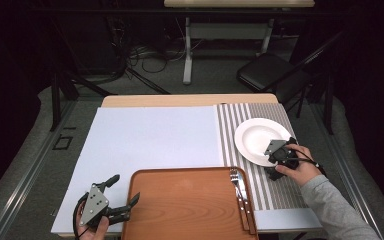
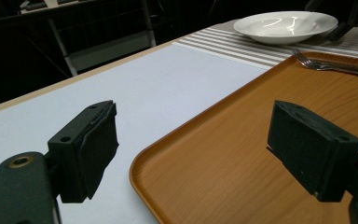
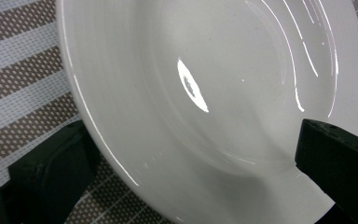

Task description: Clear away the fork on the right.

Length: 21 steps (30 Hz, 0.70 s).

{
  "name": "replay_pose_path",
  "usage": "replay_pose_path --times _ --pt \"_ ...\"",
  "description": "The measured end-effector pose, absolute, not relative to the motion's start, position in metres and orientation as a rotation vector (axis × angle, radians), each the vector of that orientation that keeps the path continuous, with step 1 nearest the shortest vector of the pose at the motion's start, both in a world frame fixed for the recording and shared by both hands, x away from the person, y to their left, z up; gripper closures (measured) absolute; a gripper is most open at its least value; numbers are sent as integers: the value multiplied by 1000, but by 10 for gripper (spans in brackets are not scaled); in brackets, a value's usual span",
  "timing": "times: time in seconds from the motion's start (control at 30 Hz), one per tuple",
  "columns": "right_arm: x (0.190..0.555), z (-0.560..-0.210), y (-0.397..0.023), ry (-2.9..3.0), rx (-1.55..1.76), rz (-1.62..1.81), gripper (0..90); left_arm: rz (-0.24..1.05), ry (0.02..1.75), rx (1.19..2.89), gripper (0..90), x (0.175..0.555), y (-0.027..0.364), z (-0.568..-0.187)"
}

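Jaws of the left gripper (image 1: 125, 192) stand wide apart with nothing between them, at the near left of the tabletop (image 1: 190, 100). In the left gripper view one jaw sits over the pale blue mat (image 2: 135, 88) and the other over the near left corner of the wooden tray (image 2: 242, 140), which lies at the front middle of the tabletop. A person's hand (image 1: 92, 231) holds this gripper from below.

On the right side of the tray lie a fork (image 1: 237, 185) and, just beside it, a second piece of cutlery, too small to make out.

Farther right, on a striped placemat (image 1: 275, 192), rests a white plate (image 1: 255, 137), empty and upright. The right gripper (image 1: 282, 161), held by the person's right hand (image 1: 300, 170) in a grey sleeve, is at the plate's near right edge. In the right gripper view its jaws are spread wide, one beside the plate's rim (image 3: 102, 154) over the placemat, the other over the rim at the far side. Whether either jaw touches the plate cannot be told.
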State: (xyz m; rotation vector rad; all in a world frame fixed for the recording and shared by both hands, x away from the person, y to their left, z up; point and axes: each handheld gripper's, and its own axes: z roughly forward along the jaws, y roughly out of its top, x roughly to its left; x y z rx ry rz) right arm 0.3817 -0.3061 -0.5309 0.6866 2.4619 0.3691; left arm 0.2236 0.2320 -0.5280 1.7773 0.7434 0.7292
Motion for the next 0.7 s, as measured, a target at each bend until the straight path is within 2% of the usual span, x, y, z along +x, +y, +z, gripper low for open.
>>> replay_pose_path --times 0.7 --pt "392 -538 -309 2455 678 339 0 730 743 1780 156 224 232 -528"
